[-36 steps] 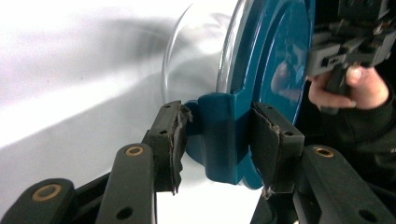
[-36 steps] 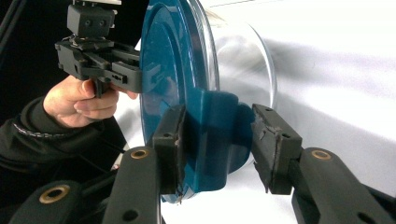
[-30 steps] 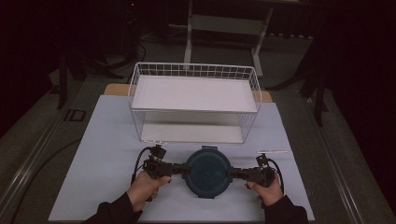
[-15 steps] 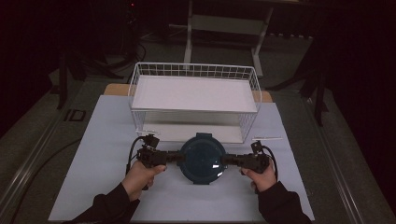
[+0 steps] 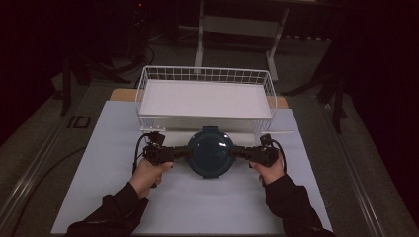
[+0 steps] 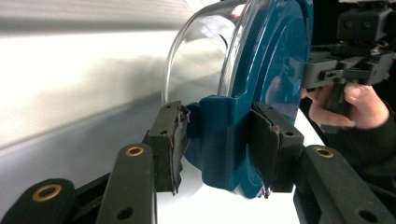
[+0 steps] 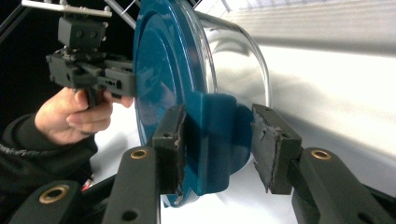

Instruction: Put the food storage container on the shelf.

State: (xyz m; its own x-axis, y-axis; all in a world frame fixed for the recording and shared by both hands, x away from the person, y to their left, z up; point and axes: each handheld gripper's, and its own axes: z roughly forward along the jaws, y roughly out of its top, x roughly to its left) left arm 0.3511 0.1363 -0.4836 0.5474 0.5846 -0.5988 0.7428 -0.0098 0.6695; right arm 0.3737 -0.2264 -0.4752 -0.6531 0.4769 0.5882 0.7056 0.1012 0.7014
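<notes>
— Container (image 5: 210,152), glass bowl with teal lid: where?
— Between both grippers, above the white mat (image 5: 99,148), just in front of the wire basket (image 5: 205,74).
— Left gripper (image 6: 219,144)?
— Jaws part-way closed, pads pinching the lid's teal side tab.
— Right gripper (image 7: 217,147)?
— Clamped on the opposite tab; left pad pressed against it, right pad close, contact unclear.
— Orientation?
— Lid faces up in the high view, bowl beneath. Tab-to-tab line runs left to right, along the basket's front edge.
</notes>
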